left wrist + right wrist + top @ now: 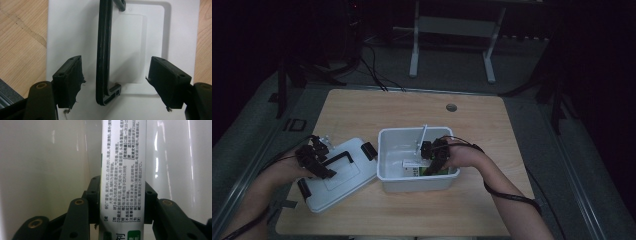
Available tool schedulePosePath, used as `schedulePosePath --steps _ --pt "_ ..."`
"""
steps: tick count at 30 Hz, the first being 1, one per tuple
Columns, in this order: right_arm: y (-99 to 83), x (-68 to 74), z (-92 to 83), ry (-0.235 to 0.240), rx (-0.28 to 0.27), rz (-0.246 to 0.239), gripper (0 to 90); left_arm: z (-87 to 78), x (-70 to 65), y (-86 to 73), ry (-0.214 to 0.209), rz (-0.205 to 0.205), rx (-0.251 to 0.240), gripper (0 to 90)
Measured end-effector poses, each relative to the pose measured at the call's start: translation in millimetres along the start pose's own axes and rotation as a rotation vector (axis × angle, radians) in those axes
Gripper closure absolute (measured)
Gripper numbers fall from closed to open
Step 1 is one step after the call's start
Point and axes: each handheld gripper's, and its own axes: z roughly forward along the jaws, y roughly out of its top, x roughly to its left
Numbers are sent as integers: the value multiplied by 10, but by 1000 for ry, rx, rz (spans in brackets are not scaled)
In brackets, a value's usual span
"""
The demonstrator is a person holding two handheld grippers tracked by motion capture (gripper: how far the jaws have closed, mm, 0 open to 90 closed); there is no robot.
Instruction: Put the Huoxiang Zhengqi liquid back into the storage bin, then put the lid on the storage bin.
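Two jaws flank box (122, 182) — bin wall (45, 170) close; lid (70, 32) flat.

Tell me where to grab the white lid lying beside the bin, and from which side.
Grip the black handle on top of the white lid, coming straight down from above. The lid lies flat on the wooden table, so its edges offer little purchase. The left gripper already straddles the bar with open jaws; closing across it should hold.
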Motion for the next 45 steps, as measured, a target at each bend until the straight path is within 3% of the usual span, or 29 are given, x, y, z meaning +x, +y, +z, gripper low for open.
schedulePosePath --steps 5,12,18,22,28,30,36,40,42,45 --pt "3 11 -79 -1 -39 5 567 -3 -6 6 -4 -4 6 278" --pt "-81 32 -338 -13 -144 20 516 -4 -49 41 -14 12 11 285" --pt "-216 3 -562 -60 -253 49 470 9 -85 91 -13 30 13 285" --pt "-324 7 -698 -85 -318 81 374 22 -72 88 -18 21 16 325" --pt "-557 12 -883 -157 -429 139 237 39 -47 86 -26 13 24 326" --pt "-655 17 -918 -162 -470 160 183 49 -40 86 -25 6 25 326" --pt "-986 31 -948 -182 -526 232 139 91 -27 93 -22 -5 25 340" --pt "-1212 38 -933 -271 -580 261 139 106 -17 103 5 20 33 399" --pt "-1322 40 -924 -281 -602 285 140 106 -12 111 34 35 39 414" --pt "-1467 57 -895 -297 -600 304 139 80 7 122 36 28 27 455"
